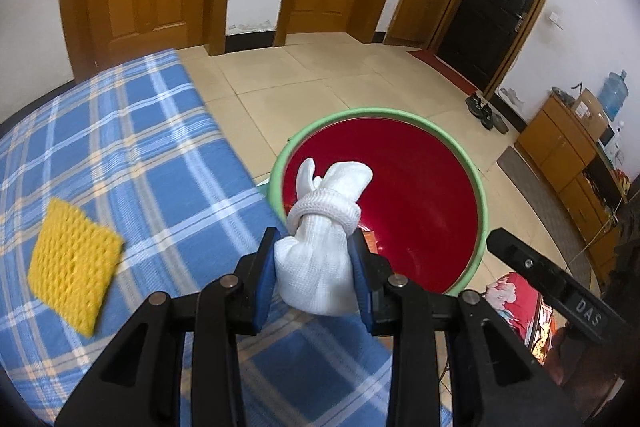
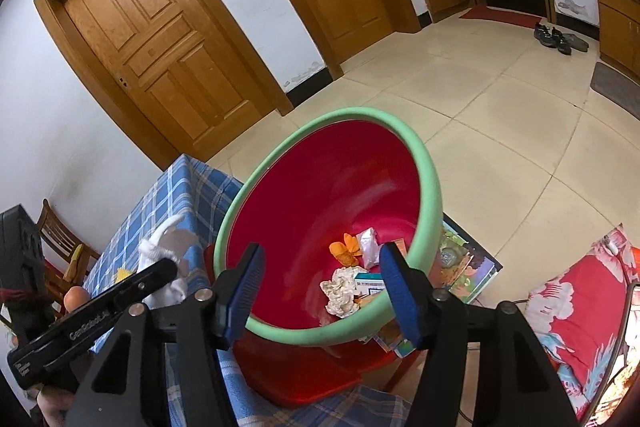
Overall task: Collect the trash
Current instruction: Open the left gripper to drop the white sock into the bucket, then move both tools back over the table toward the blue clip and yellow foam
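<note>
My left gripper (image 1: 314,263) is shut on a knotted white cloth bundle (image 1: 320,239) and holds it at the near rim of a red bucket with a green rim (image 1: 296,143). The bundle (image 2: 160,251) also shows in the right wrist view, left of the bucket. My right gripper (image 2: 320,287) is open, its fingers (image 2: 244,287) astride the bucket's near green rim (image 2: 320,335). Inside the bucket lie crumpled paper (image 2: 340,291), orange peel (image 2: 346,249), a silver wrapper (image 2: 368,245) and a small carton (image 2: 370,285).
A yellow sponge cloth (image 1: 74,261) lies on the blue plaid tablecloth (image 1: 120,147). A red stool (image 2: 304,375) sits under the bucket. A picture book (image 2: 464,267) lies on the tiled floor. A floral cushion (image 2: 580,307) is at the right. Wooden doors line the far wall.
</note>
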### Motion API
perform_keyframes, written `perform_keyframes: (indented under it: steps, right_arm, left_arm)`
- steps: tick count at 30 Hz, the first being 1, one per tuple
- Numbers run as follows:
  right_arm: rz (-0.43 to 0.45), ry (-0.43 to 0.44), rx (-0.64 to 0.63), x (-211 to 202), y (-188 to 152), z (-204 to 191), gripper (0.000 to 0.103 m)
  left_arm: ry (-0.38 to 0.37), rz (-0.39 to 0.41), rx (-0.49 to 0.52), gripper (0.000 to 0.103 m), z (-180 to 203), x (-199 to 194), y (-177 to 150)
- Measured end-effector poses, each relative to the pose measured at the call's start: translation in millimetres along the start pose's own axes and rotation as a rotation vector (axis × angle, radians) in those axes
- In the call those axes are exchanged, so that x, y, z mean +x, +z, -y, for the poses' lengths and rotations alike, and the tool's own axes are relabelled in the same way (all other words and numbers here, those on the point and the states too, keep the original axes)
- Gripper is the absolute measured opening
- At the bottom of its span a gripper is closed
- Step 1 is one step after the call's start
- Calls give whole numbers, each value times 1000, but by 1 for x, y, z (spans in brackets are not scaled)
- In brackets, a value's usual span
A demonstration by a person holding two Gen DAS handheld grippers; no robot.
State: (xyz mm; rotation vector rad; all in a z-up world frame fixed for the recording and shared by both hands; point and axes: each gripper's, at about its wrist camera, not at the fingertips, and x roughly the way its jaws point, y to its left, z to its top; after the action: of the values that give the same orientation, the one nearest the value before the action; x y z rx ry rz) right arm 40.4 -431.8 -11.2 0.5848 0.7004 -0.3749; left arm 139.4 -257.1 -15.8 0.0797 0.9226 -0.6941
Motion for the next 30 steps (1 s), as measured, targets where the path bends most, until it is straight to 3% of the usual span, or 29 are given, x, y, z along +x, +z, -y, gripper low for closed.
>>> perform_keyframes:
  steps: [6, 13, 30]
  right_arm:
    - [10, -9, 26, -4, 1, 11, 63]
    - [12, -15, 40, -6, 1, 17, 63]
    - [20, 20, 25, -17, -2, 7, 68]
  left_arm:
    - [7, -2, 29, 36, 12, 8, 7]
    - [23, -4, 44, 55, 18, 10, 8]
    - [63, 23, -59, 56, -12, -25, -9]
